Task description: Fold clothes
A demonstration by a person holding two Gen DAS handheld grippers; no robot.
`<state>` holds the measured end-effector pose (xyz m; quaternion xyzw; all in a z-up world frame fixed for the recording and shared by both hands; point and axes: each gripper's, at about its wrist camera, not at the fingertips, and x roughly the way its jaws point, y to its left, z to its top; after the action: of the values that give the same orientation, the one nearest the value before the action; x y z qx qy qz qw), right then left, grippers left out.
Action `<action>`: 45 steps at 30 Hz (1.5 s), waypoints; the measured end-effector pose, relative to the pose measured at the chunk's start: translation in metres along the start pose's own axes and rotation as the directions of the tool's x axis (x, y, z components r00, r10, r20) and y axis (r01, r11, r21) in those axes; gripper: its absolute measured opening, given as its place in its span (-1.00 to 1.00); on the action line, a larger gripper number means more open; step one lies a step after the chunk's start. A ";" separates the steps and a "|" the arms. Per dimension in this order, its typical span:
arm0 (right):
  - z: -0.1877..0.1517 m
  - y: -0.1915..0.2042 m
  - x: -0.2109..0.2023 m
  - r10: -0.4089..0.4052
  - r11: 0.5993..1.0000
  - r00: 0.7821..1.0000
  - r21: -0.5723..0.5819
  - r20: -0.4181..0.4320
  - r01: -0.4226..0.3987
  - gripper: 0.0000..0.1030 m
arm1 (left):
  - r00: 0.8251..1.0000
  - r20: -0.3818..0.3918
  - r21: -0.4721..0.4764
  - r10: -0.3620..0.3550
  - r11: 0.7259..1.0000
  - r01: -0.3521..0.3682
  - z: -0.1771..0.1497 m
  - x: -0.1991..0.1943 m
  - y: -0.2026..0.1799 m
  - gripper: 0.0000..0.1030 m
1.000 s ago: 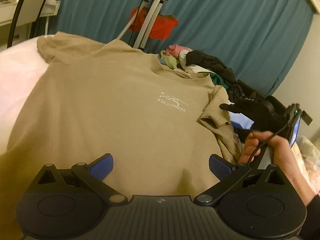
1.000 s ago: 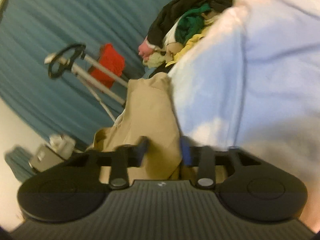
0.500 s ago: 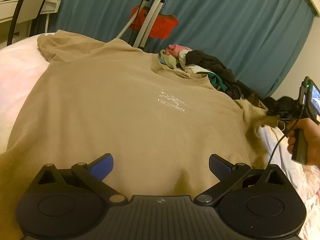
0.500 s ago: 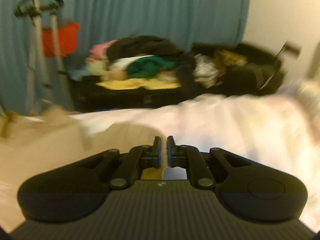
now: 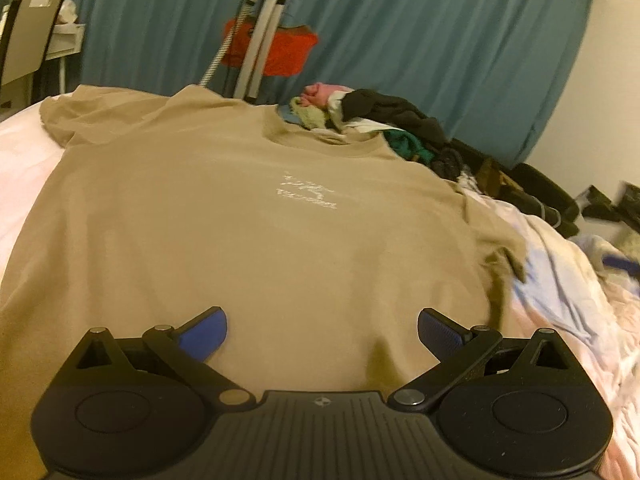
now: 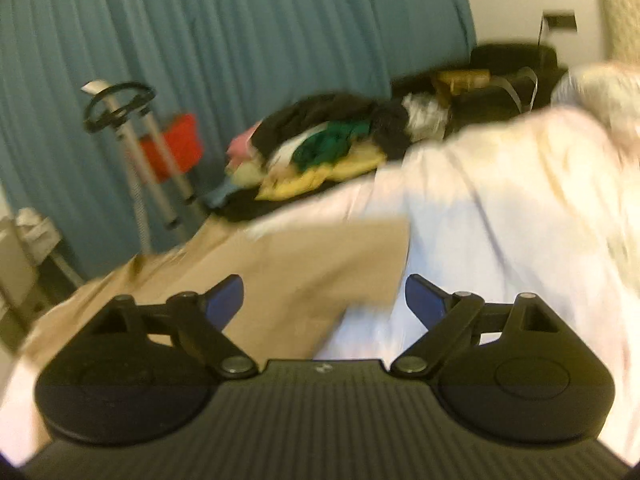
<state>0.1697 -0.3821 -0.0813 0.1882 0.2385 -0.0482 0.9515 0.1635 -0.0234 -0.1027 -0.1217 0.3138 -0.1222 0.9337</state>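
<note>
A tan T-shirt (image 5: pixel 248 216) with a small white chest print lies spread front-up on the bed, collar at the far side. My left gripper (image 5: pixel 322 330) is open and empty, low over the shirt's near hem. My right gripper (image 6: pixel 324 300) is open and empty, over the shirt's right sleeve (image 6: pixel 320 264) where it meets the pale bedsheet (image 6: pixel 500 208). The right wrist view is blurred by motion.
A pile of mixed clothes (image 5: pixel 384 120) lies beyond the collar; it also shows in the right wrist view (image 6: pixel 328 148). A metal stand with a red item (image 5: pixel 268 44) stands before the teal curtain (image 5: pixel 440 40). A chair and desk (image 5: pixel 28 40) are at far left.
My right gripper held the right sleeve shut, pulled it out flat, then opened and let it go. The sleeve now lies spread on the sheet. My left gripper stayed open.
</note>
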 end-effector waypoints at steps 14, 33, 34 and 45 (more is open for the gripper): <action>-0.056 -0.002 -0.144 0.098 0.994 0.994 0.042 0.045 -0.100 0.73 | 0.888 -0.292 -0.041 -0.356 0.932 0.361 -0.048 -0.074 -0.049 0.81; -0.053 -0.058 -0.153 0.042 0.980 0.993 0.188 0.115 -0.064 0.73 | 0.816 -0.454 0.293 -0.358 0.805 0.516 -0.114 -0.069 -0.183 -0.87; -0.052 -0.060 -0.152 0.041 0.981 0.992 0.186 0.117 -0.062 0.73 | 0.822 -0.459 0.321 -0.338 0.799 0.508 -0.122 -0.063 -0.191 -0.87; -0.052 -0.063 -0.148 0.123 0.970 0.982 0.192 0.140 -0.149 0.73 | 0.879 -0.373 0.329 -0.297 0.844 0.424 -0.103 -0.071 -0.173 0.74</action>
<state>0.0050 -0.4206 -0.0746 0.2959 0.1577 -0.0187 0.9419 0.0189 -0.1805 -0.0907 0.0352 0.3945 -0.3764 0.8375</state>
